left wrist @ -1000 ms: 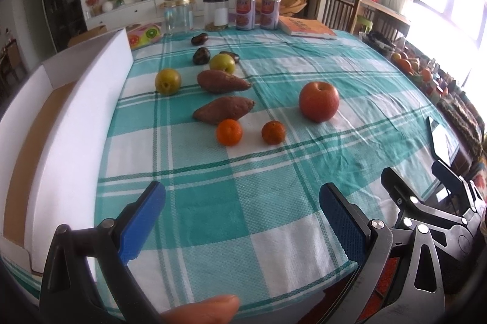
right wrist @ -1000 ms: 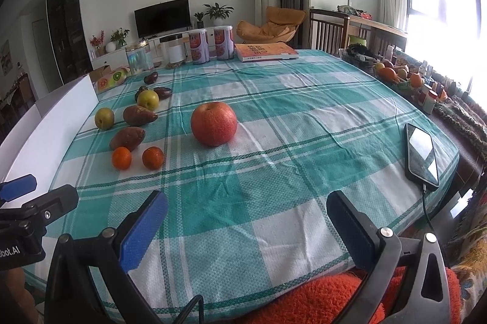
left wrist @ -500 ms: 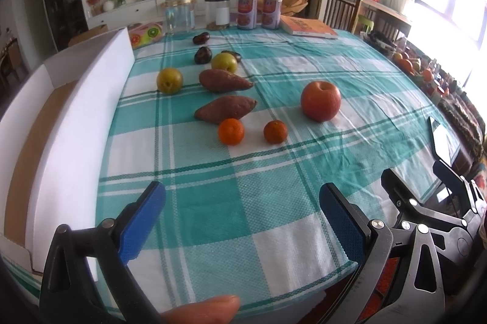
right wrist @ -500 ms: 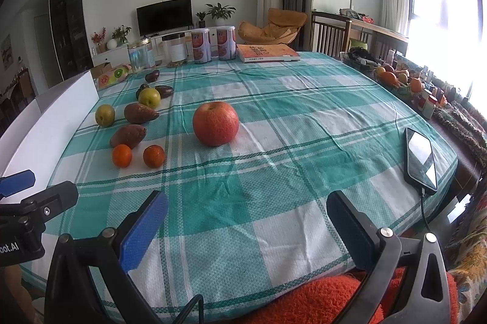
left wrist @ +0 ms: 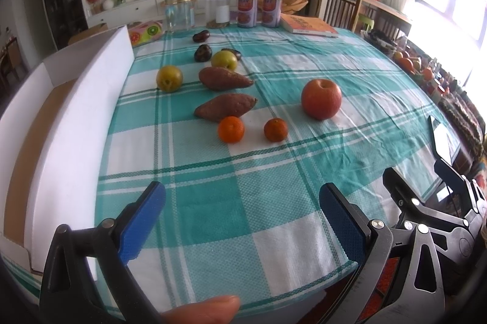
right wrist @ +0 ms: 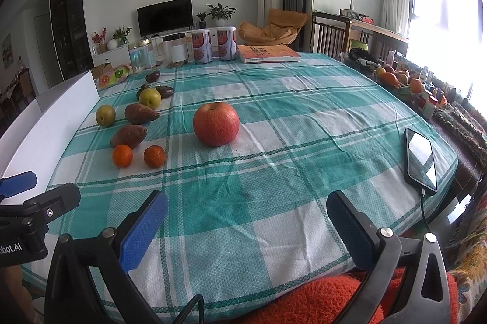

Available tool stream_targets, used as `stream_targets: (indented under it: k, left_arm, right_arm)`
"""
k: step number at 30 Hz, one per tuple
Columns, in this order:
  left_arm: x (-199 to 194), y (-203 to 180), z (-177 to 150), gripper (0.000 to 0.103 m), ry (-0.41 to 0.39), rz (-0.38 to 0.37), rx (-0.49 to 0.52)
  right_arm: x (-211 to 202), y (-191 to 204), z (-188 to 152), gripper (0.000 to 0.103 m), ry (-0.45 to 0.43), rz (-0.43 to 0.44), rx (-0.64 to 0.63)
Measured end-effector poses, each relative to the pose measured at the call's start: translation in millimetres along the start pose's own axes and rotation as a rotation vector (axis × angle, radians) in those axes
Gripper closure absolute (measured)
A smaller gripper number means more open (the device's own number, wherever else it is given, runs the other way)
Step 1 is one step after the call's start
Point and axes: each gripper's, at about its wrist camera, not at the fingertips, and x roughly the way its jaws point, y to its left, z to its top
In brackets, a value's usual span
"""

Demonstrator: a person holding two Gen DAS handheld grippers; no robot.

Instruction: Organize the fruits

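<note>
A red apple (left wrist: 321, 99) (right wrist: 216, 124) lies on the green checked tablecloth. Left of it lie two tangerines (left wrist: 230, 129) (left wrist: 275, 130), two sweet potatoes (left wrist: 225, 108) (left wrist: 224, 78), two yellow-green pears (left wrist: 169, 78) (left wrist: 224, 60) and a few dark fruits (left wrist: 203, 52). A white open box (left wrist: 76, 123) stands along the table's left edge. My left gripper (left wrist: 242, 220) is open and empty over the near table edge. My right gripper (right wrist: 248, 228) is open and empty, to the right of the left one, also at the near edge.
Two glass jars (left wrist: 179, 12), two red cans (left wrist: 247, 9) and an orange book (left wrist: 309, 25) stand at the far end. A phone (right wrist: 421, 158) on a cable lies at the right edge. A fruit-print box (left wrist: 144, 32) sits by the white box.
Both grippers have crept slightly forward toward the fruit. Nothing on the table has moved, and both stay open.
</note>
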Motion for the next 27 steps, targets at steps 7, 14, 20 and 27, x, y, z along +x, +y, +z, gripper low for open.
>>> stream_targets:
  k: [7,14,20,27]
  left_arm:
    - [0.7,0.7,-0.4,0.001,-0.001,0.000,0.000]
    - [0.3,0.8,-0.6,0.001,0.001,-0.001,0.001]
    - [1.1,1.4,-1.9,0.001,0.002,0.000,-0.001]
    - [1.2,1.6,-1.3,0.001,0.003,0.000,0.000]
  right_arm:
    - [-0.9,0.7,-0.5,0.000,-0.004,-0.001,-0.001]
    - [-1.1,0.8,-0.5,0.000,-0.003,0.000,0.000]
    - [-1.0,1.1,-0.6,0.000,-0.003,-0.001,-0.002]
    - [-0.9,1.3,-0.7,0.000,-0.004,-0.001,-0.002]
